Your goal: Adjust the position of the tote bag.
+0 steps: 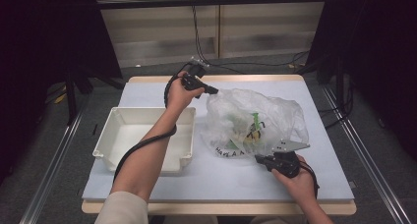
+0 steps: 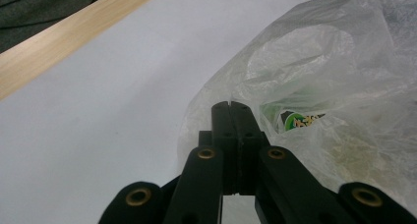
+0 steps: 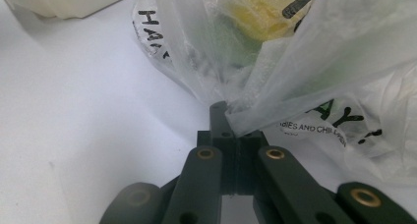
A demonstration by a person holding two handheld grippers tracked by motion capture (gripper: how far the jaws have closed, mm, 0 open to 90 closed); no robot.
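Clear plastic bag (image 1: 255, 123): printed with black lettering, holds green and yellow items; lies on the white surface (image 1: 147, 89), just right of the white tray (image 1: 143, 135). Left hand-held gripper (image 1: 216, 91): jaws pressed together at the bag's far left edge, film pinched between them. Right hand-held gripper (image 1: 259, 159): clamped on a fold of the bag's near edge, by the lettering.

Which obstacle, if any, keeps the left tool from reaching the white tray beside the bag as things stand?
Probably none: the white tray lies open-topped beside that forearm. But the left tool is shut on the plastic bag, so it must let go first.
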